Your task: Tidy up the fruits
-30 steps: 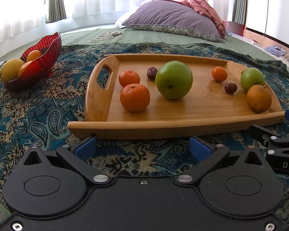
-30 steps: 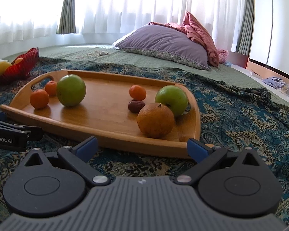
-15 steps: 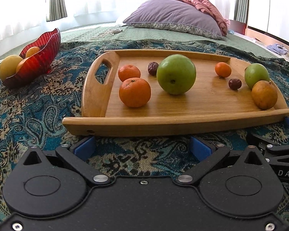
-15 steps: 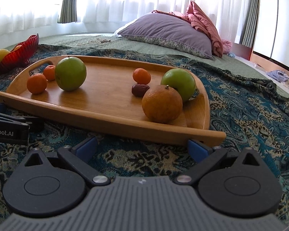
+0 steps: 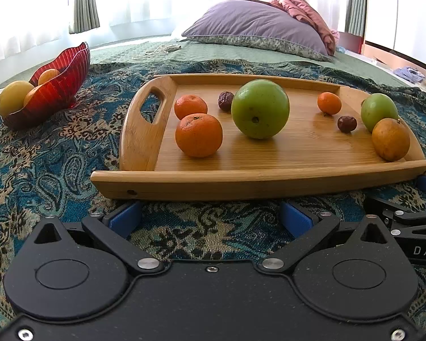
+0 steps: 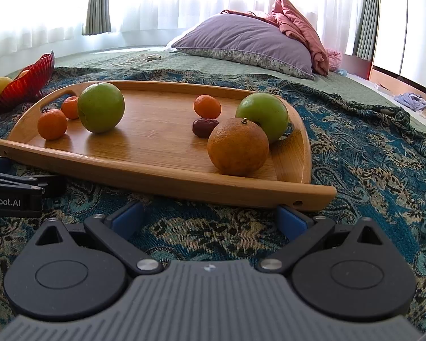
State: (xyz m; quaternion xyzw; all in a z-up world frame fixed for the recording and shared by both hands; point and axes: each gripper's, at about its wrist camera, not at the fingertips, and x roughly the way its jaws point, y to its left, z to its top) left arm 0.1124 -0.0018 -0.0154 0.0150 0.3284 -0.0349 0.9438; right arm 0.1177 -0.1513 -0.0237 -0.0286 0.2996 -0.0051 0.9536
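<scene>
Just ahead of both grippers, a wooden tray lies flat on a blue paisley cloth, its long axis running left to right across the left wrist view, with the cut-out handle at the left end; in the right wrist view the same tray runs at a slant, its near right corner just above the right gripper; the left gripper sits low before the tray's near rail, jaws spread wide and holding nothing; the right gripper is likewise spread and empty, and its black body shows at the right edge of the left wrist view; on the tray's handle end stand two mandarins, one nearer and one behind it, with a dark date and a big green apple just beside them; toward the far end lie a small mandarin, a second date, a second green apple and a dull orange with its stem end up in the right wrist view, touching the apple behind it; well apart to the left, a red ribbed glass bowl holds yellow-orange fruit; beyond, a purple pillow rests on a green bedspread.
</scene>
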